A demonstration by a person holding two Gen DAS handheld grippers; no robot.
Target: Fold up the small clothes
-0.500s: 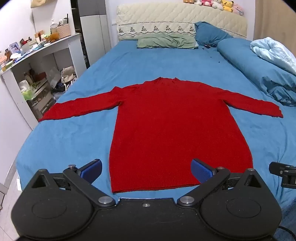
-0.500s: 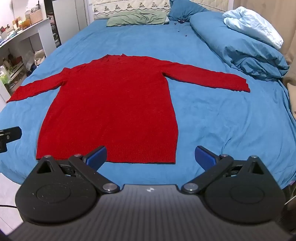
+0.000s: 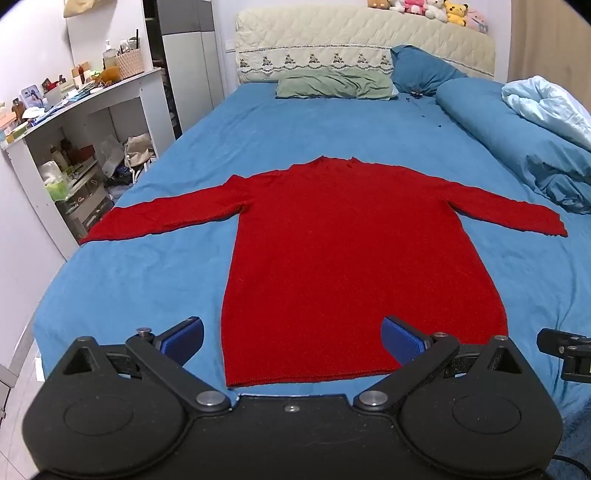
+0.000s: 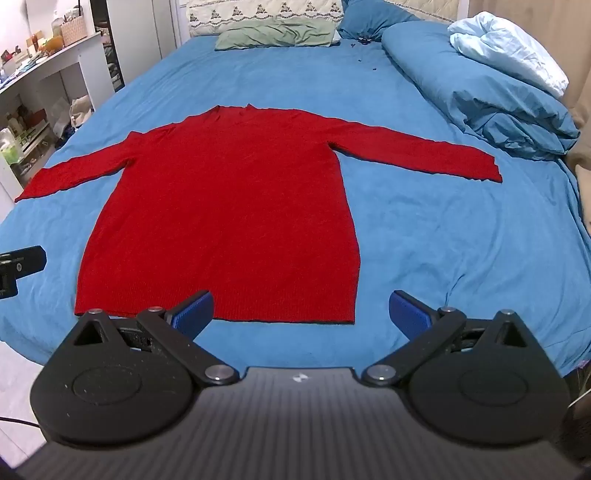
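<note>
1. Red sweater (image 3: 354, 266), spread flat and face-down-or-up (can't tell which) in the middle of the blue bed sheet (image 3: 155, 280), both sleeves stretched straight out to the sides, collar pointing at the headboard (image 3: 362, 40).
2. Hem running along the foot end of the bed, closest to both grippers.
3. Left gripper (image 3: 291, 339) hovering just off the sweater's hem, near its left corner; jaws spread wide, nothing between the blue pads (image 3: 183, 338). Not touching the sweater as far as can be seen.
4. Right gripper (image 4: 301, 310) hanging off the sweater's right hem corner, jaws also wide apart and holding nothing; left pad over the hem edge in view, right pad out over bare sheet.
5. Beyond the sweater's collar: green pillow (image 3: 332, 85) against the headboard, dark blue pillow (image 3: 421, 70) next to it.
6. Off the sweater's right sleeve: rolled-up blue duvet (image 3: 517, 147) with a light blue blanket (image 3: 546, 107) on top.
7. Off the sweater's left sleeve, past the bed edge: white shelf desk (image 3: 92, 107) packed with clutter.
8. Row of plush toys (image 3: 424, 7) on top of the headboard.
</note>
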